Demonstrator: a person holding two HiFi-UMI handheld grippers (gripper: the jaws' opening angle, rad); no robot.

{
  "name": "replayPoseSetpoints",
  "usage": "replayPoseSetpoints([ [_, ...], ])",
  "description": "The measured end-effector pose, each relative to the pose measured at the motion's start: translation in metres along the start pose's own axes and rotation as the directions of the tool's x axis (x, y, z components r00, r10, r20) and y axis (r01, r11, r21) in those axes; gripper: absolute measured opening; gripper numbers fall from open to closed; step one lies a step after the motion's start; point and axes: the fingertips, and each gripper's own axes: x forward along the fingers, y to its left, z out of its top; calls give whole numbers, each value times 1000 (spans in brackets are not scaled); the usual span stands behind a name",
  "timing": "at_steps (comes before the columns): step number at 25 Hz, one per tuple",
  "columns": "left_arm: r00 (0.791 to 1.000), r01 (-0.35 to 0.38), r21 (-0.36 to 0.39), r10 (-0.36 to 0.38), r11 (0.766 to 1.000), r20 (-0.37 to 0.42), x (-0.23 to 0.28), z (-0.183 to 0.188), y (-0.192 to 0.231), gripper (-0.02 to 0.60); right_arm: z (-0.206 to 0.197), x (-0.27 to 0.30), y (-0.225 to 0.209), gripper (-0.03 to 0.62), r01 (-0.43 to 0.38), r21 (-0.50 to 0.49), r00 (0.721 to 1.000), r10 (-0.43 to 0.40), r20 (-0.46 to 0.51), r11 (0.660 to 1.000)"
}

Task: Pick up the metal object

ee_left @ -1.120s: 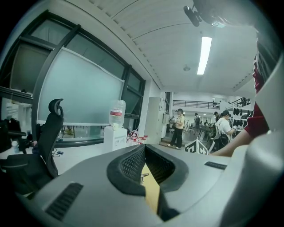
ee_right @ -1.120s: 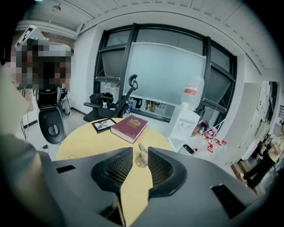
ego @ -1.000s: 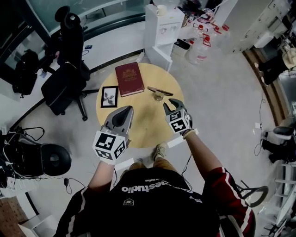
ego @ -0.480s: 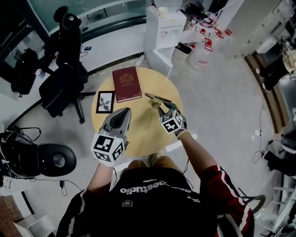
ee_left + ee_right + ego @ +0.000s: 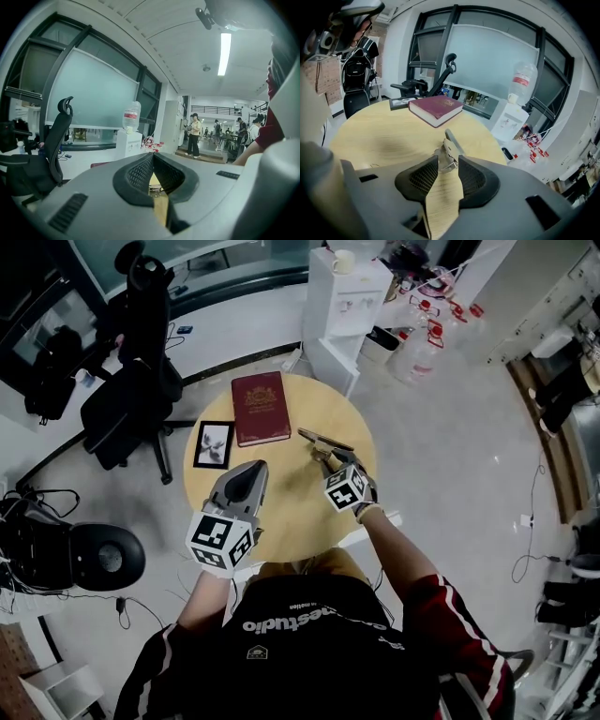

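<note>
Head view: metal object (image 5: 324,441) lies on round wooden surface (image 5: 281,517), right of red book (image 5: 261,407) and framed picture (image 5: 214,444). Right tool (image 5: 330,461) angled down at object's near end. Left tool (image 5: 251,468) hovers well apart from object.
Left gripper view: tool clenched, tips together, nothing held.
Right gripper view: tool released, jaws just been opening; object's near end sits between tips.

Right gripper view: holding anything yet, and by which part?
Nothing held. On the right gripper the jaws have just been opening; they stand apart around the near end of the metal object, not clamped.
</note>
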Motion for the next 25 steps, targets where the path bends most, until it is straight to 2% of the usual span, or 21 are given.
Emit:
replayPoseSetpoints([
  [13,997,-75,-24,75,997,-3,3,-12,20,17,5,32,-7,155,-17,-37,1000,16,-8,999],
  [17,996,-84,-31,84,996,-7,6,-15,21,17,5,35,-12,155,-8,-18,1000,8,-3,1000],
  [25,995,-97,-29,97,995,-3,4,-10,23,17,5,34,-13,127,-44,-27,998,43,-36,999],
])
